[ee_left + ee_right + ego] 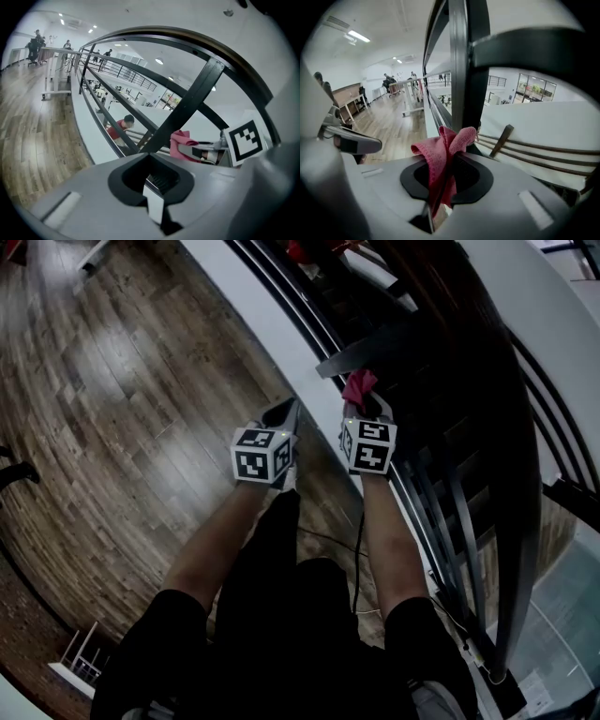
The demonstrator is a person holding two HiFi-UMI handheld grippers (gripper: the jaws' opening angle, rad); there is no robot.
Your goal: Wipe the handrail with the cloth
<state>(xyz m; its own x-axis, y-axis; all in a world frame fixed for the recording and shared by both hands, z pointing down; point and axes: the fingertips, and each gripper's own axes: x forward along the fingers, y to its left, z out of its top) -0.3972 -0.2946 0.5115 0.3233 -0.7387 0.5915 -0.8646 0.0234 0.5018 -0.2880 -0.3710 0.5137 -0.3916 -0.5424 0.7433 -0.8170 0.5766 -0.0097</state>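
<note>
A pale wood-plank floor [122, 409] fills the left side of this upper level. A railing at its edge overlooks a lit hall below.

The left gripper [285, 415] hangs over the floor beside the railing. Its jaws are drawn to a narrow slit with nothing between them. It looks parked there to keep clear, since the wiping needs one tool only.

Just to its right, the right gripper [367, 410] is clamped on a crumpled pink terry cloth [444, 149]. The cloth is pinched by its lower folds, so a loose tuft stands proud of the jaws. That probably lets fabric, not plastic, meet the metal.

The tuft points at a dark flat upright bar [465, 70] of the railing. I cannot tell whether it touches the bar.

Further right runs the dark curved metal handrail [514, 437], broad and smooth with a dull sheen. No dirt can be made out on it. The cloth sits below it, so wiping of the top rail seems not yet under way.
</note>
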